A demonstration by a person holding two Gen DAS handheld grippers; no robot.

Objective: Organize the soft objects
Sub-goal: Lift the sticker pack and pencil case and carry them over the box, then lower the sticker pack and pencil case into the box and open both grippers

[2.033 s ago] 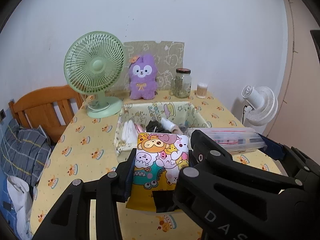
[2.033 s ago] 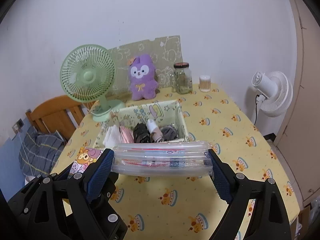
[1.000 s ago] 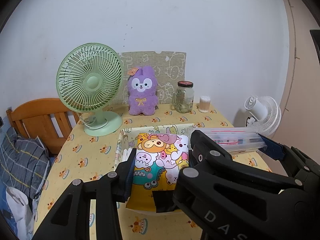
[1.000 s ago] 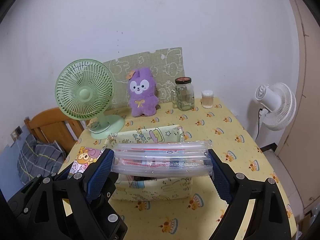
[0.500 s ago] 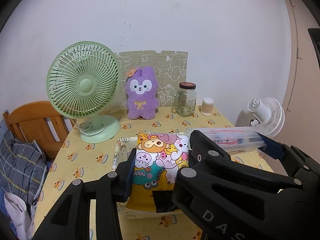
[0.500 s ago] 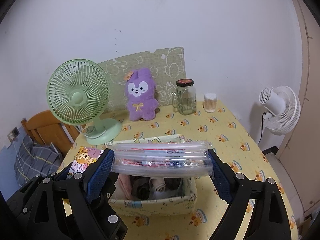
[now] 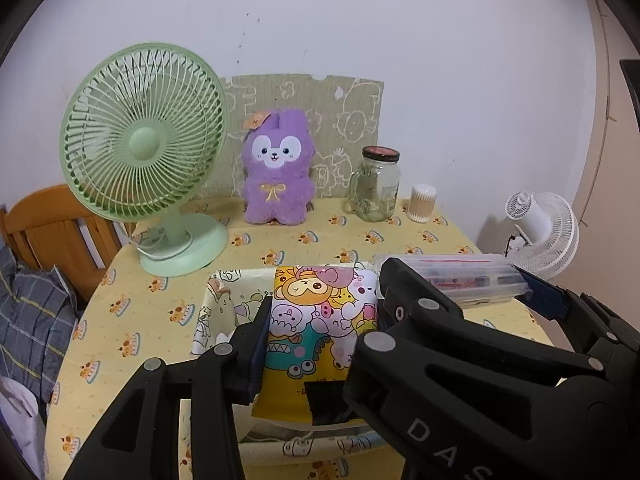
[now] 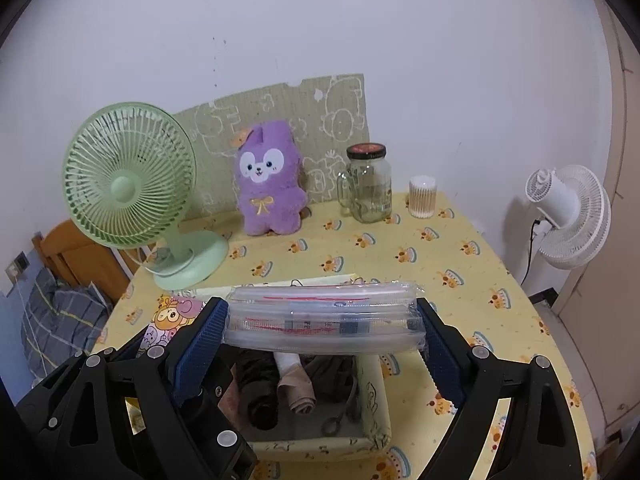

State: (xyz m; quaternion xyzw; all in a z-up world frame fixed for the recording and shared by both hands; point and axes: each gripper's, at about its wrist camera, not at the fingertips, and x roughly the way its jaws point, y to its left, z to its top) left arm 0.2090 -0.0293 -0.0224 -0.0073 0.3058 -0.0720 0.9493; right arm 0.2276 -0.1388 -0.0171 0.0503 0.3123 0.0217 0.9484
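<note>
Holding a cartoon-printed soft pack (image 7: 320, 320), the left claw (image 7: 320, 328) is closed on its sides above the fabric bin (image 8: 372, 420). The right claw (image 8: 320, 320), spread wide, clamps a clear zip pouch (image 8: 320, 316) by its ends over that bin. Rolled socks (image 8: 296, 392) already lie inside; both held items are not yet placed. A purple plush (image 8: 270, 184) sits beyond the bin on the tabletop (image 8: 440, 248).
</note>
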